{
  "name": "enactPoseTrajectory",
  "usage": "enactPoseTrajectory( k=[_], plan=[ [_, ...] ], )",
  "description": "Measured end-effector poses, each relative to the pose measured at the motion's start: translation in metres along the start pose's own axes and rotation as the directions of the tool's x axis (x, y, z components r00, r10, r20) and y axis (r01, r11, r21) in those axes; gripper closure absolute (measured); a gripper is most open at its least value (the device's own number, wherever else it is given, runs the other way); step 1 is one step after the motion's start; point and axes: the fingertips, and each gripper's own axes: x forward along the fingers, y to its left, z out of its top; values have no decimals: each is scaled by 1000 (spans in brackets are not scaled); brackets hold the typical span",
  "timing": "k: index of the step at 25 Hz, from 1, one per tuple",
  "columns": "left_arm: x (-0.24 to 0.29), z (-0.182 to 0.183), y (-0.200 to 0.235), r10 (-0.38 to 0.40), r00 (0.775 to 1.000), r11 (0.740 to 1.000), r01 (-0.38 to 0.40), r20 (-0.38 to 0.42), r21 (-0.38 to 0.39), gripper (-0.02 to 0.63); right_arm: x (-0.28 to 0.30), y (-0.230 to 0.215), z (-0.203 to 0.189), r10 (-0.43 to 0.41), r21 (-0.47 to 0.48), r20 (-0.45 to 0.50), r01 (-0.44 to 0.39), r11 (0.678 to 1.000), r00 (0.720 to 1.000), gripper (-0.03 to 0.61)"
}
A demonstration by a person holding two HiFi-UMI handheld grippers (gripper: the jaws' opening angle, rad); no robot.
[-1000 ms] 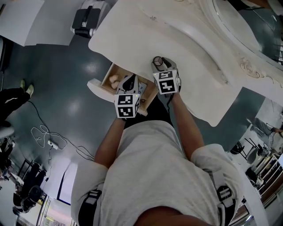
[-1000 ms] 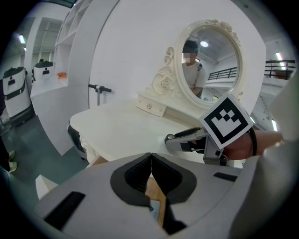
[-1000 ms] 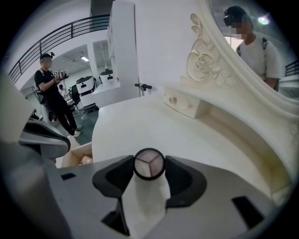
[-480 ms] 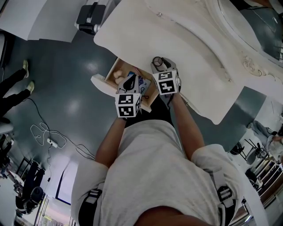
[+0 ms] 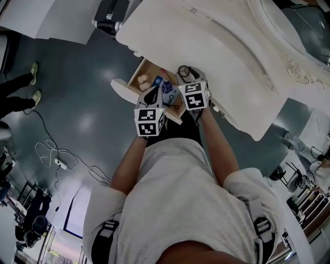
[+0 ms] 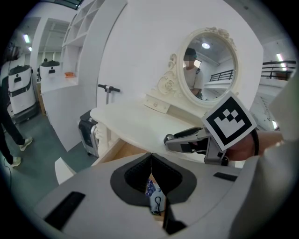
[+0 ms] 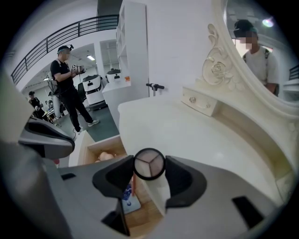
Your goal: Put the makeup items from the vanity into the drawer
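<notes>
In the head view my right gripper point(image 5: 184, 73) is shut on a round black-rimmed compact point(image 5: 184, 71) at the front edge of the white vanity top point(image 5: 221, 56), just right of the open wooden drawer point(image 5: 135, 80). The right gripper view shows the compact point(image 7: 149, 163) clamped between both pads, over the drawer's right side. My left gripper point(image 5: 152, 95) hovers over the drawer with its jaws shut and empty. Inside the drawer lie a beige puff point(image 5: 143, 81), a blue patterned item point(image 5: 166, 88) and a thin red stick point(image 7: 133, 184).
An oval mirror point(image 6: 210, 65) in a carved frame rises at the back of the vanity. A white and black machine point(image 5: 109, 13) stands on the floor left of it. Cables point(image 5: 51, 157) trail on the grey floor. A person point(image 7: 67, 88) stands further off.
The head view has shifted a little and more of the drawer's inside shows, with the blue item and red stick now visible. Both grippers keep their places.
</notes>
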Motion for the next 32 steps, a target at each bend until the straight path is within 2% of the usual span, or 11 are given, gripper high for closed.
enactPoseTrajectory(
  k=[7,12,16,22,32],
  plan=[
    [-17,-18,14,0,1000,1000,0,-2,-6,607,-5,32,-10,17,-16,6,-17,1000,1000,355],
    [-22,-30,25,8,1000,1000,-8,-1,-29,607,-7,58,-21,58,-42,-1,-58,997,998,354],
    [-26,-39,34,16,1000,999,-16,3,-44,607,-3,86,-30,114,-101,-16,-115,988,993,354],
    [-30,-59,44,37,999,996,-38,-6,-78,607,7,122,-49,193,-226,-65,-203,953,979,354],
    [-29,-68,55,71,997,992,-72,-10,-102,607,36,129,-78,246,-222,-161,-278,935,956,354]
  ],
)
